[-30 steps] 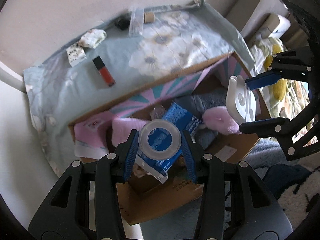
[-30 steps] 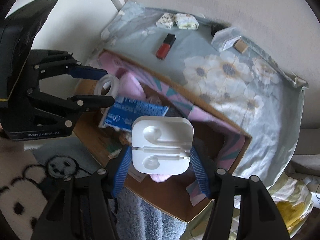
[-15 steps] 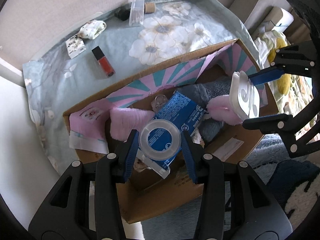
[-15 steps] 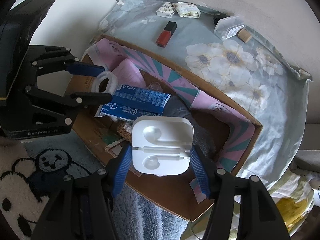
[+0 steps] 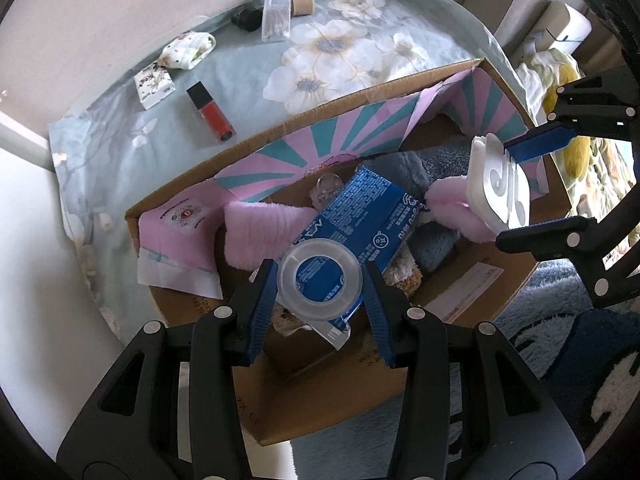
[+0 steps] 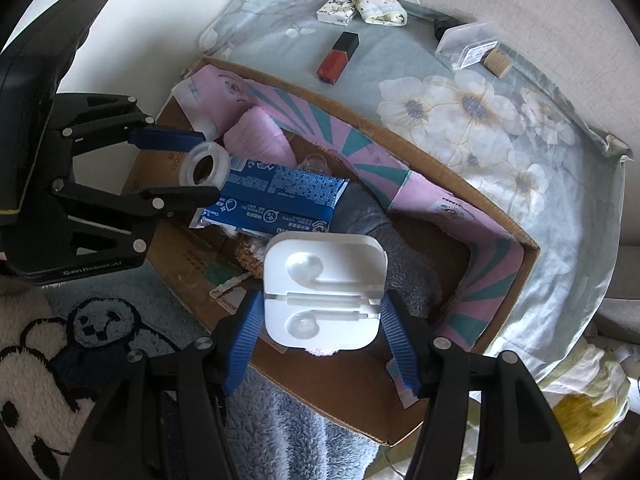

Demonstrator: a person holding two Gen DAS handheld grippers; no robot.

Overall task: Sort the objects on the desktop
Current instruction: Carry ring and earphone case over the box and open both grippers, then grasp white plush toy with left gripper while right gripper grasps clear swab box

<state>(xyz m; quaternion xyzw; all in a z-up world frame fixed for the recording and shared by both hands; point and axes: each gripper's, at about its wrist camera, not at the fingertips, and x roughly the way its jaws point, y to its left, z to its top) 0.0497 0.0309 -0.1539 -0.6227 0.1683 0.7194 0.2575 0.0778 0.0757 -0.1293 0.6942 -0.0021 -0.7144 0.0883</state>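
Note:
My left gripper point(image 5: 320, 280) is shut on a clear tape roll point(image 5: 298, 282), held above the near left part of an open cardboard box point(image 5: 320, 114). The roll also shows in the right wrist view point(image 6: 188, 160). My right gripper point(image 6: 322, 314) is shut on a white plastic earphone tray point(image 6: 324, 288), held above the box's right part; it also shows in the left wrist view point(image 5: 500, 192). Inside the box lie a blue packet point(image 5: 360, 220), pink fluffy cloth point(image 5: 260, 232) and grey cloth point(image 6: 360, 212).
On the floral cloth point(image 5: 340, 52) behind the box lie a red lipstick point(image 5: 210, 114), a small patterned box point(image 5: 154, 84), a folded cloth point(image 5: 188, 50), a clear case point(image 5: 276, 16) and a cork point(image 5: 302, 3). A panda rug point(image 6: 80, 340) lies in front.
Both grippers have risen and drawn back from the box, each keeping its object. More of the cloth and box shows.

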